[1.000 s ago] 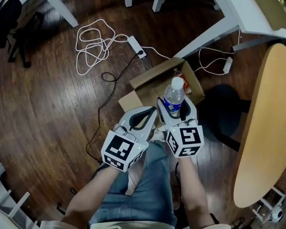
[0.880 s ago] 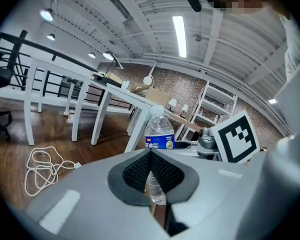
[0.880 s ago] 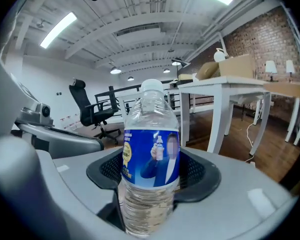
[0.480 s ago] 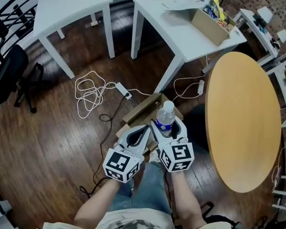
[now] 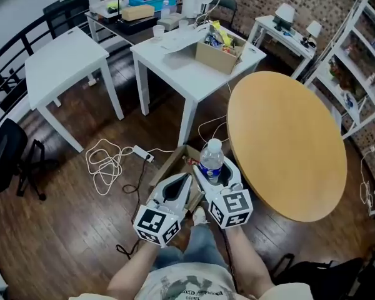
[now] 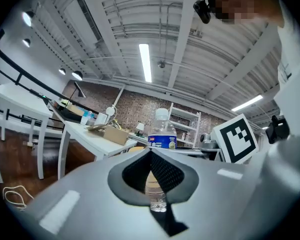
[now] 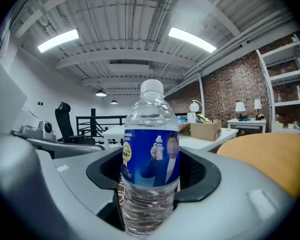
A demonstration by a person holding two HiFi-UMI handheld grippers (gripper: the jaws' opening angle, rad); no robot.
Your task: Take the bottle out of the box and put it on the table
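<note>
Your right gripper (image 5: 217, 181) is clamped round the bottle (image 5: 211, 161) low on its body, so it sits upright in the air above the box (image 5: 173, 162) on the floor, right next to the round table (image 5: 287, 136) (likely the drop spot). Bottle: clear ribbed plastic, white cap, blue label. Your left gripper (image 5: 182, 183) is pinched closed on nothing, parked alongside, probably just out of the way.

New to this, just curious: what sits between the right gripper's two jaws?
The water bottle, upright, clamped in the right gripper; right gripper view shows it.
</note>
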